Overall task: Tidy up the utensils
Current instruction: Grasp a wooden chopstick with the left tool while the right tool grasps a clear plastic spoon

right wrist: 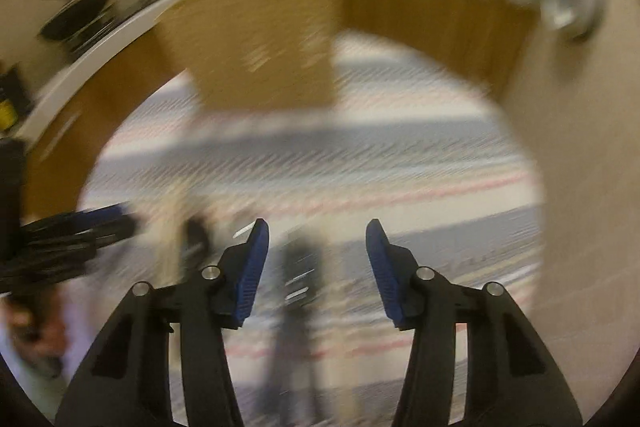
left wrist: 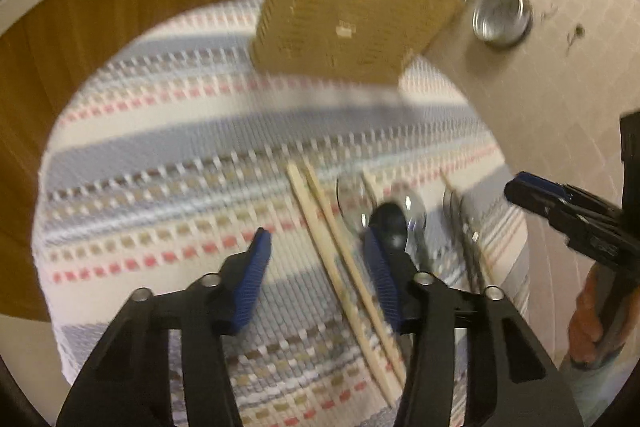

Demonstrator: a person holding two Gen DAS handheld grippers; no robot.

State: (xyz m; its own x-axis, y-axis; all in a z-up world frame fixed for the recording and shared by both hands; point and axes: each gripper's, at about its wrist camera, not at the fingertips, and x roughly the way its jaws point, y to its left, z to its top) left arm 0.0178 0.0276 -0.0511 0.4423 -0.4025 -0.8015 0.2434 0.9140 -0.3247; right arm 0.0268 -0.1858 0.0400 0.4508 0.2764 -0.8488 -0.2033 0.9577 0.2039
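Observation:
A pair of wooden chopsticks [left wrist: 340, 267] lies on the striped mat [left wrist: 180, 155]. Beside them lie shiny spoons [left wrist: 412, 205], a dark spoon [left wrist: 390, 223] and more dark cutlery [left wrist: 460, 223]. My left gripper [left wrist: 316, 233] hovers over the chopsticks with its jaws apart and no pad touching them. A woven basket [left wrist: 348, 11] stands at the mat's far side. In the very blurred right wrist view my right gripper [right wrist: 316, 225] is open over the mat [right wrist: 400, 163] above a dark blurred utensil [right wrist: 300, 267], gripping nothing. The right gripper's tip [left wrist: 532, 187] shows at the right of the left wrist view.
A metal bowl [left wrist: 502, 15] sits on the tiled surface right of the basket. Wooden cabinet fronts [left wrist: 80, 39] curve behind the mat. A person's hand [left wrist: 588, 319] holds the right gripper's handle. The left gripper [right wrist: 80, 227] shows at the left edge of the right wrist view.

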